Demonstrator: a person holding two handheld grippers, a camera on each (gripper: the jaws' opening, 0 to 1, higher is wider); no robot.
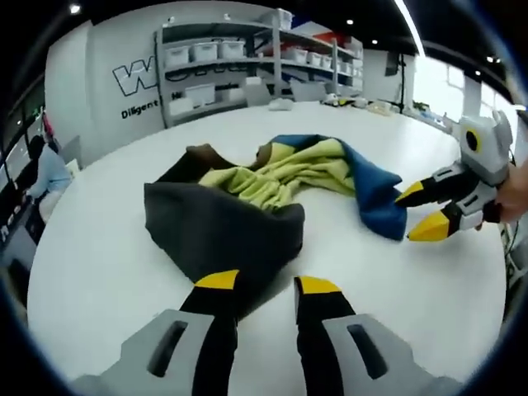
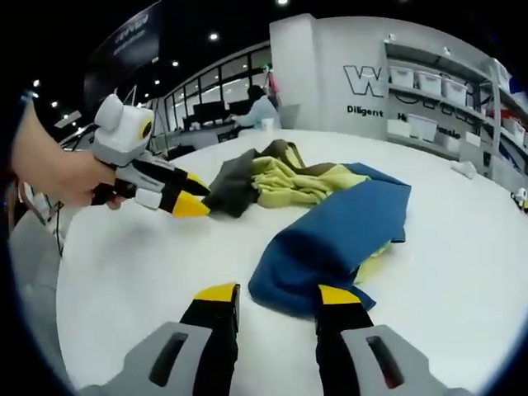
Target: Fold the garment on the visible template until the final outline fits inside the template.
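Observation:
A crumpled garment lies on the round white table [image 1: 99, 272], with a dark grey part [image 1: 219, 227], a yellow-green middle [image 1: 280, 173] and a blue part [image 1: 375, 194]. My left gripper [image 1: 268, 285] is open, and the grey hem reaches down between its yellow-tipped jaws. In the right gripper view it comes in from the left [image 2: 191, 195], held by a hand [image 2: 49, 173], its tips at the grey cloth [image 2: 231, 186]. My right gripper [image 2: 277, 294] is open with the blue fold's [image 2: 338, 231] lower edge between its jaws. From the left gripper view it [image 1: 421, 210] sits at the blue edge.
Shelves [image 1: 223, 62] with white bins line the back wall under large lettering. A person [image 1: 45, 173] sits at a desk beyond the table's left edge. Small items [image 1: 280, 104] lie on the table's far side. Bare table top surrounds the garment.

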